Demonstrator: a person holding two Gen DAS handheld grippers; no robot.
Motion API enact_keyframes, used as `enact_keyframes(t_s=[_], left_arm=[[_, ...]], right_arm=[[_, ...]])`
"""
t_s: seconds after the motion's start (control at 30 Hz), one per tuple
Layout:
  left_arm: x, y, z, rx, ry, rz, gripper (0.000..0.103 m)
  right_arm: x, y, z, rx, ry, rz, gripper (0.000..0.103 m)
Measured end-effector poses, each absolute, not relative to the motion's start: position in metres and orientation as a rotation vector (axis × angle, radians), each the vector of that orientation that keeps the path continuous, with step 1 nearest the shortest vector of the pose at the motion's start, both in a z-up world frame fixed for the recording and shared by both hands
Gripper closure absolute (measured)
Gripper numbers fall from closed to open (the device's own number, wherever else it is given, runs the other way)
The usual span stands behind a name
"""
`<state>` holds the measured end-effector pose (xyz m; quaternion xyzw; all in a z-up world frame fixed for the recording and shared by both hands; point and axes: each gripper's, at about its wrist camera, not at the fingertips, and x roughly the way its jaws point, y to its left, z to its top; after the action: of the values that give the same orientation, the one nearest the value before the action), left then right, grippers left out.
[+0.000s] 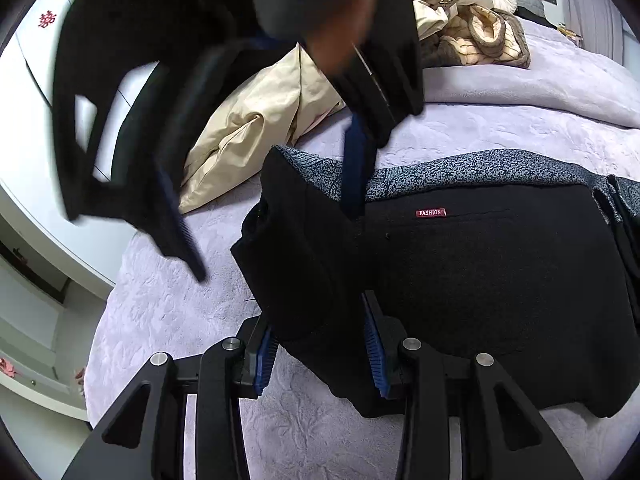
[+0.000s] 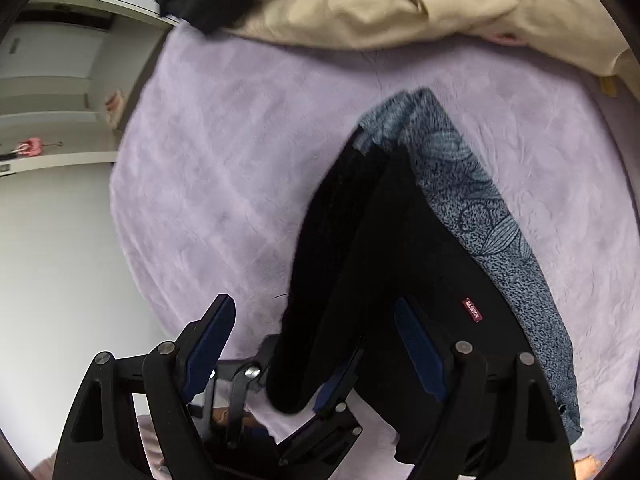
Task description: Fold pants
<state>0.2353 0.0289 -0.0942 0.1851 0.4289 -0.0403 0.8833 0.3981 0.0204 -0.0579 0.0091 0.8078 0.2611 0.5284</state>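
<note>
On the lilac bed (image 1: 160, 320), the left gripper (image 1: 320, 354) straddles the black folded pants' (image 1: 480, 280) raised edge, the right gripper (image 2: 312, 344) hovers spread; next likely pinch and fold over.

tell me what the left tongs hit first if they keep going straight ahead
Likely nothing new: the left tongs are open with the black pants already between the fingers. Straight on means more of that fabric; depth is unclear.

Black pants (image 1: 460, 280) (red label up) on lilac blanket (image 1: 180, 320), between parted left gripper (image 1: 322, 354) fingers (image 1: 264, 356).
</note>
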Motion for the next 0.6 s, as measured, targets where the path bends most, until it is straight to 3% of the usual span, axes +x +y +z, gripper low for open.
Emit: enact_keyframes(t_s=[0.03, 0.07, 0.1, 0.3, 0.6], left_arm=[[0.234, 0.029, -0.093, 0.381, 0.893, -0.086, 0.063], [0.235, 0.030, -0.092, 0.377, 0.893, -0.098, 0.063], [0.235, 0.028, -0.089, 0.384, 0.885, -0.106, 0.063], [0.217, 0.003, -0.052, 0.423, 0.805, -0.157, 0.063], [0.173, -0.082, 0.026, 0.497, 0.617, -0.320, 0.063]], right_arm=[[0.396, 0.017, -0.062, 0.038, 1.939, 0.631, 0.054], [0.394, 0.013, -0.065, 0.077, 1.950, 0.647, 0.079], [0.393, 0.005, -0.064, 0.128, 1.943, 0.645, 0.088], [0.378, -0.051, -0.026, 0.285, 1.770, 0.722, 0.088], [0.326, -0.212, 0.040, 0.712, 1.451, 0.710, 0.088]])
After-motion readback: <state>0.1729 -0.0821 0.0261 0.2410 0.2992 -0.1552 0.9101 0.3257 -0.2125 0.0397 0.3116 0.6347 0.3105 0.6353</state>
